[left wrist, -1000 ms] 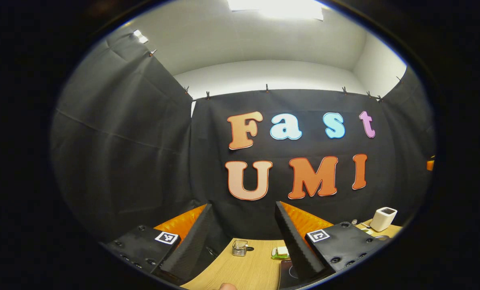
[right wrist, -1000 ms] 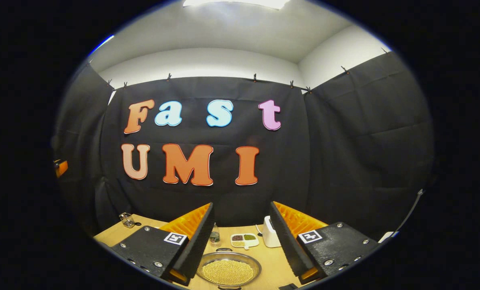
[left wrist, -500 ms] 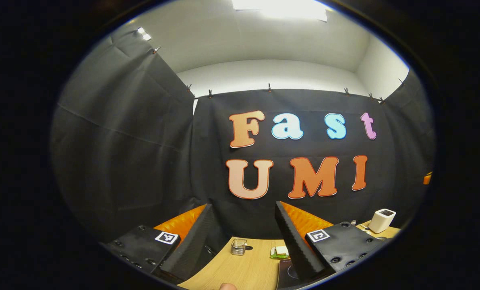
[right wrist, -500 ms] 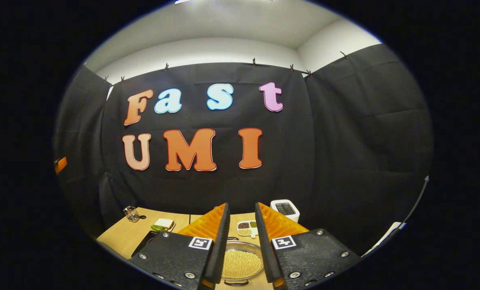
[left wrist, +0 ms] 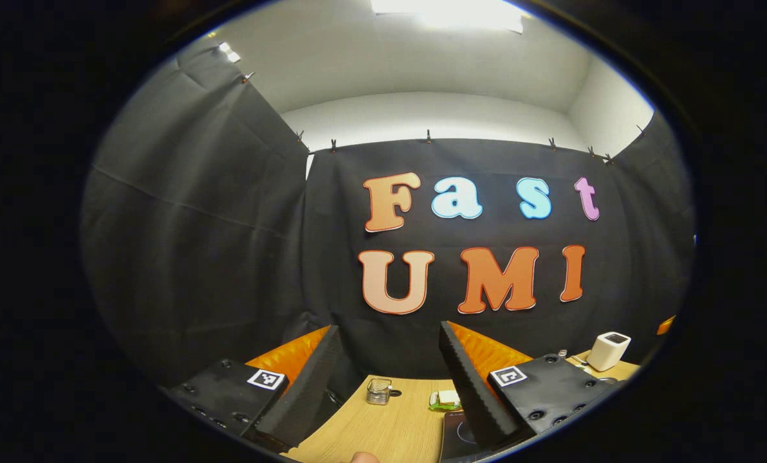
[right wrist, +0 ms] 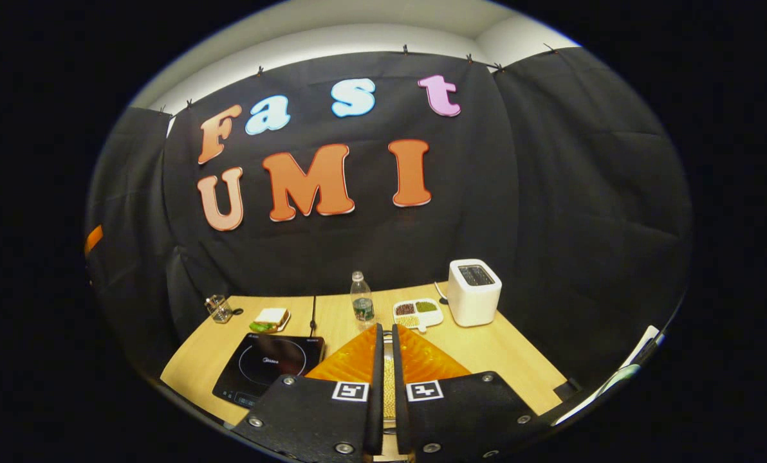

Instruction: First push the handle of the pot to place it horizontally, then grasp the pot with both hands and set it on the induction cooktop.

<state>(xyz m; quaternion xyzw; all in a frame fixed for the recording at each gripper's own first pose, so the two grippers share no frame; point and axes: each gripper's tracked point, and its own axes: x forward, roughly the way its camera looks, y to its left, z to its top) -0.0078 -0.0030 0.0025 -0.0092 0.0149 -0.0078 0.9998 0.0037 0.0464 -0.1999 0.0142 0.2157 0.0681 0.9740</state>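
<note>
In the right gripper view the pot (right wrist: 388, 386) was almost wholly hidden behind the right gripper (right wrist: 387, 360), only a thin strip of its yellow contents showing between the nearly closed fingers; its handle could not be made out. In the left gripper view the induction cooktop (left wrist: 455, 432) at 5 o'clock was cut off by the edge

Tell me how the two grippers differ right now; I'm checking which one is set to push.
The left gripper has its fingers spread wide; the right gripper has its fingers nearly together, a thin slit between them. The left looks level at the wall, catching just the table's near edge; the right tilts down over the table, cooktop to its left. Neither holds anything.
</note>
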